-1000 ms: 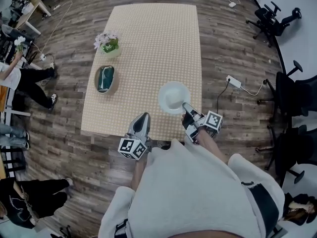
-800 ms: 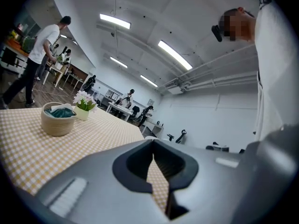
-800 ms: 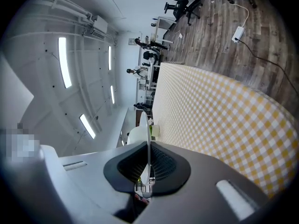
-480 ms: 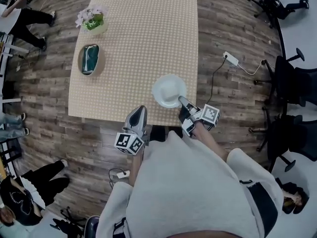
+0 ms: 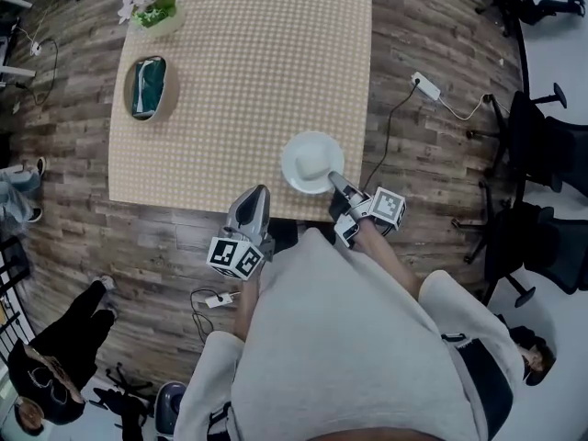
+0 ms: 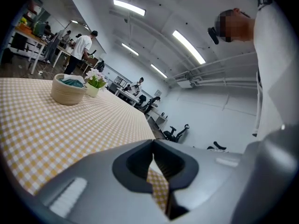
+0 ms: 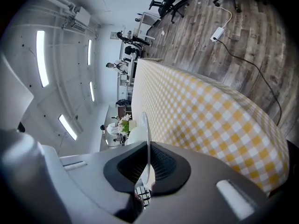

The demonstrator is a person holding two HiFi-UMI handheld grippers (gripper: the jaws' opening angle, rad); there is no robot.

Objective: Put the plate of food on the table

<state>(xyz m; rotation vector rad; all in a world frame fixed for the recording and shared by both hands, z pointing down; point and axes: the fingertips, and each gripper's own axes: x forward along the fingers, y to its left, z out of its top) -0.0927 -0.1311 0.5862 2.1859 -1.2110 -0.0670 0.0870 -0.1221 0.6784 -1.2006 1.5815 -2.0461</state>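
Observation:
A white plate [image 5: 312, 162] with a pale heap on it sits over the near right corner of the yellow checked table [image 5: 239, 72]. My right gripper [image 5: 336, 183] is shut on the plate's near rim. In the right gripper view the plate [image 7: 145, 139] shows edge-on as a thin white line pinched between the dark pads of that gripper [image 7: 148, 166]. I cannot tell whether the plate touches the cloth. My left gripper [image 5: 255, 198] hangs at the table's near edge, left of the plate, shut on nothing. In its own view the left gripper [image 6: 154, 161] has its tips together over the cloth.
A woven basket [image 5: 147, 87] with a green cloth and a pot of flowers [image 5: 152, 7] stand at the table's far left. A power strip [image 5: 425, 84] with its cable lies on the wood floor to the right. Office chairs [image 5: 542, 145] stand further right, and people are at the left edge.
The head view has swung, so the table sits higher and further left in the picture. The plate stays in the right gripper near the table's near right corner. Both grippers keep their state.

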